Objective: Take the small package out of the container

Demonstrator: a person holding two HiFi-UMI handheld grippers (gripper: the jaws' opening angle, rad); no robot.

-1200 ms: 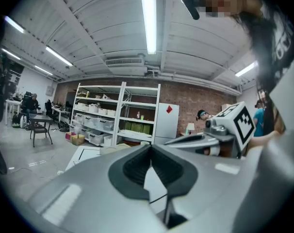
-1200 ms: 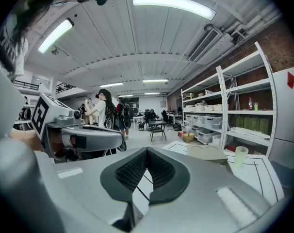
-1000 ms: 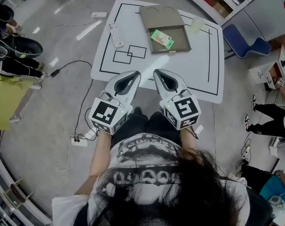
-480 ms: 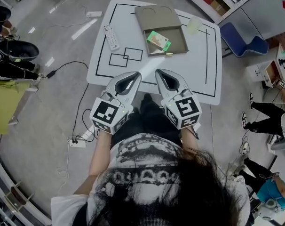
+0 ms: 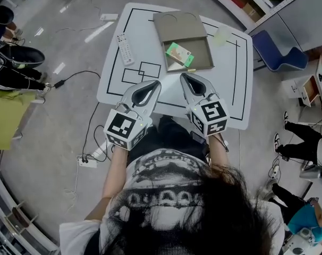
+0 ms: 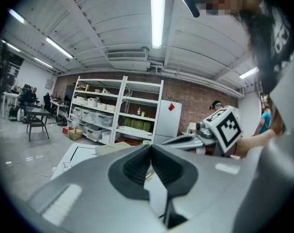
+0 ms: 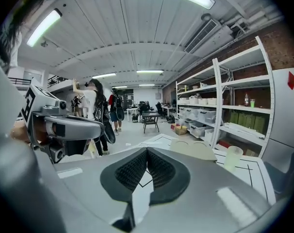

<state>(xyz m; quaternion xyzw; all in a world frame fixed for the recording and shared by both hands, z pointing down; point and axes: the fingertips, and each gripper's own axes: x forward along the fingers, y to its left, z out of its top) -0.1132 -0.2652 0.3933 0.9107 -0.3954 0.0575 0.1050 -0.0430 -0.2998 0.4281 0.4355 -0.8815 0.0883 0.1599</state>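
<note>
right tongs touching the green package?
Apart. Head view: right tongs, shut, end short of the box; the green package lies inside it, bare box floor between.

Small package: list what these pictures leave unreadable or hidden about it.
- Head view: print on the small package is too small to read.
- Head view: its underside is hidden against the container floor.
- Left gripper view: package hidden behind the left gripper.
- Right gripper view: package hidden behind the right gripper.
</note>
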